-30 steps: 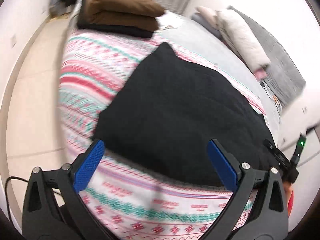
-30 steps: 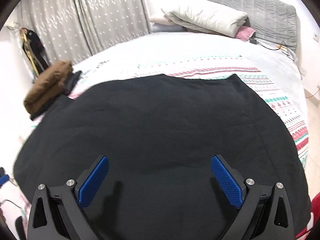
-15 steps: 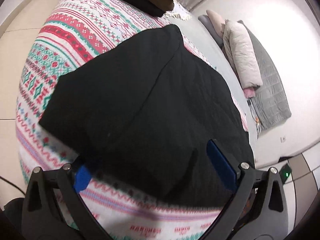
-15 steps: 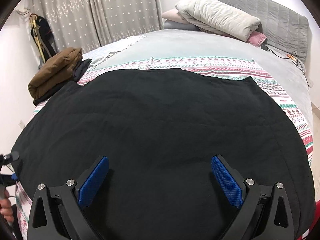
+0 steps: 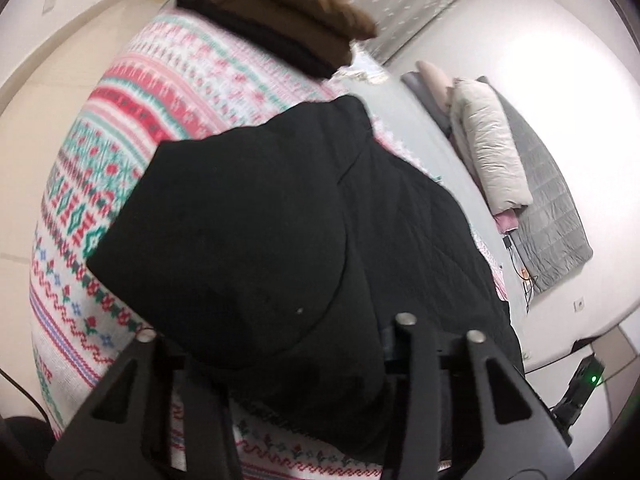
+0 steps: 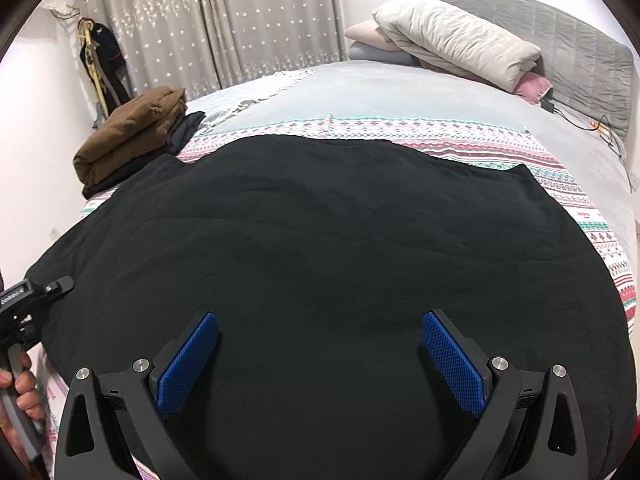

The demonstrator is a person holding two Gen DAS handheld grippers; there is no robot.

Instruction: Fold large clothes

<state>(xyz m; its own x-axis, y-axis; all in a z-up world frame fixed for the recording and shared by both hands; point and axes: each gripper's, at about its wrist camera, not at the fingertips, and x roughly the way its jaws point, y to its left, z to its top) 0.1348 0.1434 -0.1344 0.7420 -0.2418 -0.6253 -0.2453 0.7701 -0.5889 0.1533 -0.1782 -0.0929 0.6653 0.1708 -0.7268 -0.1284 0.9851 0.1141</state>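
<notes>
A: Item one, the black garment [image 6: 320, 248]?
B: Spread wide over the patterned blanket [image 5: 132, 92] on the bed [image 6: 400, 88]. At its left edge a flap is lifted and doubled back over the rest, seen in the left wrist view [image 5: 248, 216].

A: Left tool [image 5: 276, 344]?
B: Fingers drawn close, black cloth bunched between them and covering the pads; it grips the garment's edge.

A: Right tool [image 6: 320, 360]?
B: Jaws spread wide, blue pads [image 6: 188, 360] bare, hovering over the garment's near part; contact with the cloth cannot be told.

A: Other stock?
B: Folded brown garment [image 6: 132, 132] on dark folded clothes at the bed's far left corner; pale folded duvet [image 6: 456, 40] against the grey headboard [image 6: 580, 52]; starred grey curtain [image 6: 248, 20] behind.
</notes>
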